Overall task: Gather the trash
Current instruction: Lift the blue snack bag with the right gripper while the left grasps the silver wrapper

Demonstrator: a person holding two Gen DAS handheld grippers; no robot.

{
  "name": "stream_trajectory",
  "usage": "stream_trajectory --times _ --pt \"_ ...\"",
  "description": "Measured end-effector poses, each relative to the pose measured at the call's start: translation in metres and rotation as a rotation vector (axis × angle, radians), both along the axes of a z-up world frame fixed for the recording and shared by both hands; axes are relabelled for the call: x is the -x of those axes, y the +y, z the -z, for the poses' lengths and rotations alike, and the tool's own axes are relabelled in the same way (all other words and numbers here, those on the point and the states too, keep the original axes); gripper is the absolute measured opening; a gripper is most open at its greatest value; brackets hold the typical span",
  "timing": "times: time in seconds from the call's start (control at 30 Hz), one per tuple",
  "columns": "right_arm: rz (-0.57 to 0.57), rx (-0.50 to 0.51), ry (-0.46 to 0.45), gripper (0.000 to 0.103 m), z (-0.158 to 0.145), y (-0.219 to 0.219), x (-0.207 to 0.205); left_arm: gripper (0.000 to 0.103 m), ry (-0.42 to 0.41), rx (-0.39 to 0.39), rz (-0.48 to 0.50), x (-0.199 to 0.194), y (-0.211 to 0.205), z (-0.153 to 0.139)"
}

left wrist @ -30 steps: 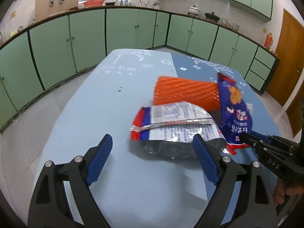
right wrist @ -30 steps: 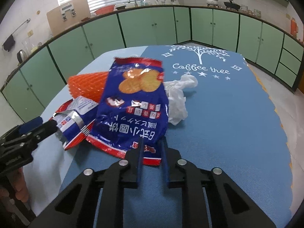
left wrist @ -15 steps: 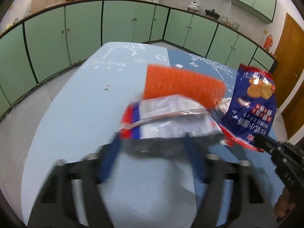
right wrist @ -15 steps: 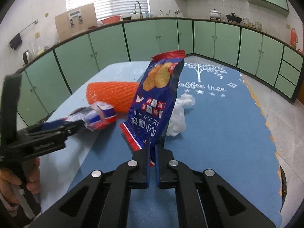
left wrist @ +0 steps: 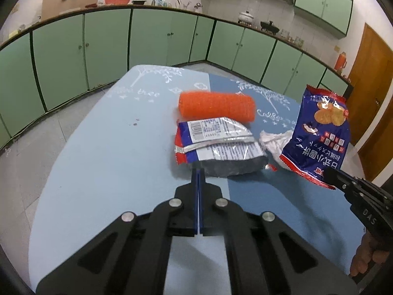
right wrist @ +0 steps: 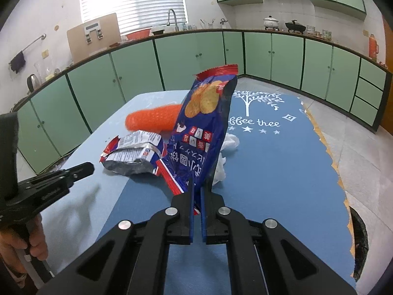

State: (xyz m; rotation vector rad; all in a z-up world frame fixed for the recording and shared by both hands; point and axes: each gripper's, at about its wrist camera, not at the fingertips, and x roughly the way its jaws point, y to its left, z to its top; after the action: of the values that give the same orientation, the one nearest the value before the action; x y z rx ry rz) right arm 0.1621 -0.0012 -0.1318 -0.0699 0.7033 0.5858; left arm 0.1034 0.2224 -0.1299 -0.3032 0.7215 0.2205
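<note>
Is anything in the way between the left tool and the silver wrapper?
Nothing visible. The shut left tool points straight at the silver wrapper. The blue cookie bag is off to the side, pinched in the right tool.

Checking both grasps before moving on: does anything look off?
The left hand-held gripper is shut, yet the right wrist view shows bare tablecloth between its tip and the silver wrapper, so it seems to grip nothing.
</note>
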Motion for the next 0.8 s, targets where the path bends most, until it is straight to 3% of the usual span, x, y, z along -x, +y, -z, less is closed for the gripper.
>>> stream_trajectory --times 0.2,0.37,0.43,0.47,0.5,0.8 --pt "0.013 -0.010 -0.021 0.004 -0.010 -0.007 0.002 0.000 -0.031 -0.011 0.021 0.011 -0.005 -0.011" --pt "0.033 -0.012 -0.023 0.004 -0.014 -0.014 0.001 0.002 0.022 -0.030 0.032 -0.001 -0.004 -0.001" --pt "0.037 -0.014 -0.018 0.004 -0.013 -0.016 0.000 0.022 0.038 -0.038 0.033 -0.006 -0.004 0.003" --pt "0.038 -0.014 -0.015 0.004 -0.013 -0.017 -0.001 0.042 0.045 -0.043 0.024 -0.010 -0.003 0.006" --pt "0.038 -0.014 -0.014 0.004 -0.013 -0.017 -0.001 0.047 0.048 -0.046 0.015 -0.014 -0.002 0.009" --pt "0.039 -0.019 0.005 0.004 -0.007 -0.016 -0.008 0.056 0.113 -0.022 -0.010 -0.050 0.008 0.028"
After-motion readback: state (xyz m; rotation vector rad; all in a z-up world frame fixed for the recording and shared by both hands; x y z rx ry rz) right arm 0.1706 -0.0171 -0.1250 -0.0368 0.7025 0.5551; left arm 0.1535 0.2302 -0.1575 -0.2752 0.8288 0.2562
